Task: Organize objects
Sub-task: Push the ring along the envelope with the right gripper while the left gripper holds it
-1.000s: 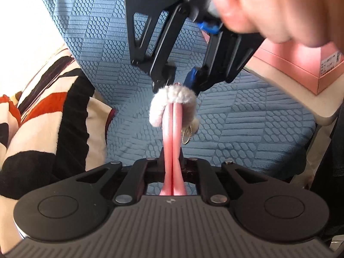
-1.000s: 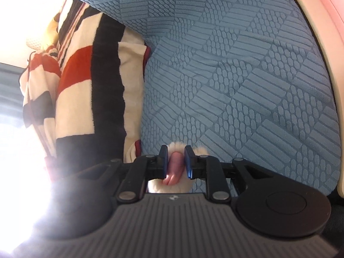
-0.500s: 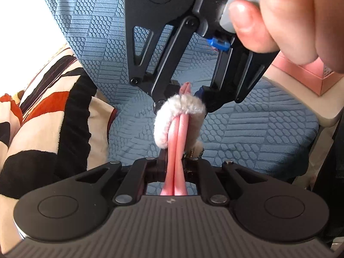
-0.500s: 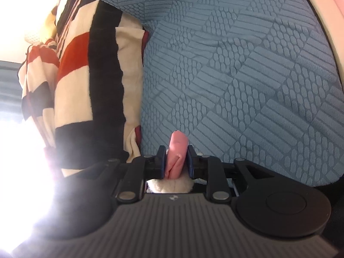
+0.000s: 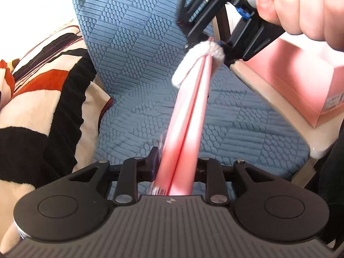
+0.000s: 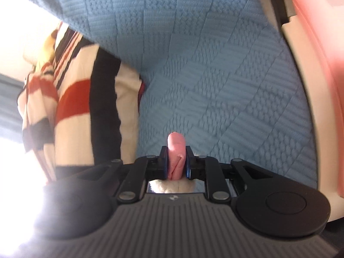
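Strap (image 5: 189, 111) pinched by both jaws, left opening; only left view shows fluffy cuff (image 5: 193, 58).

- Left gripper (image 5: 175, 167): matte black linkage arms, silver round-head screws at the pivots, two round black discs flanking a grey ribbed housing with a small white emblem.
- Right gripper (image 6: 176, 163): same black linkage and grey ribbed housing; finger pads (image 6: 163, 163) edged in blue.
- Hand (image 5: 305, 6): bare, no sleeve or glove visible.
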`<state>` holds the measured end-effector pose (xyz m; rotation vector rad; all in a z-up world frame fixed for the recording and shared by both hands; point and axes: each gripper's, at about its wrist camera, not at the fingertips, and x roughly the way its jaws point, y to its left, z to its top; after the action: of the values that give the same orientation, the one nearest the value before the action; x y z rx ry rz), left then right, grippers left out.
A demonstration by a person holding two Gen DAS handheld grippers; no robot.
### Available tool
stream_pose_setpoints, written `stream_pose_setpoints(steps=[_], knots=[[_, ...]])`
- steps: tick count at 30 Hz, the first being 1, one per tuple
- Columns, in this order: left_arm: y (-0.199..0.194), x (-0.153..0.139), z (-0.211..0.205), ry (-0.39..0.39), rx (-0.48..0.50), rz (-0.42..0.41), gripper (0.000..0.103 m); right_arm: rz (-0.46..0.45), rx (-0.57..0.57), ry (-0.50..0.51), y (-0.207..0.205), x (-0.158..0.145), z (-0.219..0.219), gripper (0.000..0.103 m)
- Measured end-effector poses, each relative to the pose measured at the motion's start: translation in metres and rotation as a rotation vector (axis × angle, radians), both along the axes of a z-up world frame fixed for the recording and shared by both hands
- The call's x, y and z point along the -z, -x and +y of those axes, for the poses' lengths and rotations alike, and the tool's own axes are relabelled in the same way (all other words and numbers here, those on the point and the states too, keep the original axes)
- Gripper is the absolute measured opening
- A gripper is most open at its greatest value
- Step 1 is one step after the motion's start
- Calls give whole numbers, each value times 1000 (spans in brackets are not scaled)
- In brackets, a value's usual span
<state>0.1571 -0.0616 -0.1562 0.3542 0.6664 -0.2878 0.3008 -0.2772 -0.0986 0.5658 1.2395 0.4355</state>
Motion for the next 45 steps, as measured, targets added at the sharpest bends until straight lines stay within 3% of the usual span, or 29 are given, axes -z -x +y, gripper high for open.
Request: stream_pose_setpoints(steps=[4,13,20,26,30,35,45], knots=[[-4,0,4,25,-18,12,17,-5,14,12,2,3,2,21],[-6,4,4,32,-28,34,14,73,-59,-37,18,28,26,21],[-12,4,6,69,-40,56,12,17,-56,-56,25,9,23,44],[-16,6,9,83,-52,75,12,-16,-96,-41,40,0,24,43],[-18,7,10,91,-62,90,12,16,-114,-61,49,9,25,41],[-19,8,10,92,-63,100,12,54,-117,-76,54,24,28,29],[-19,10,8,84,-62,118,12,92,-96,-107,51,43,32,28]])
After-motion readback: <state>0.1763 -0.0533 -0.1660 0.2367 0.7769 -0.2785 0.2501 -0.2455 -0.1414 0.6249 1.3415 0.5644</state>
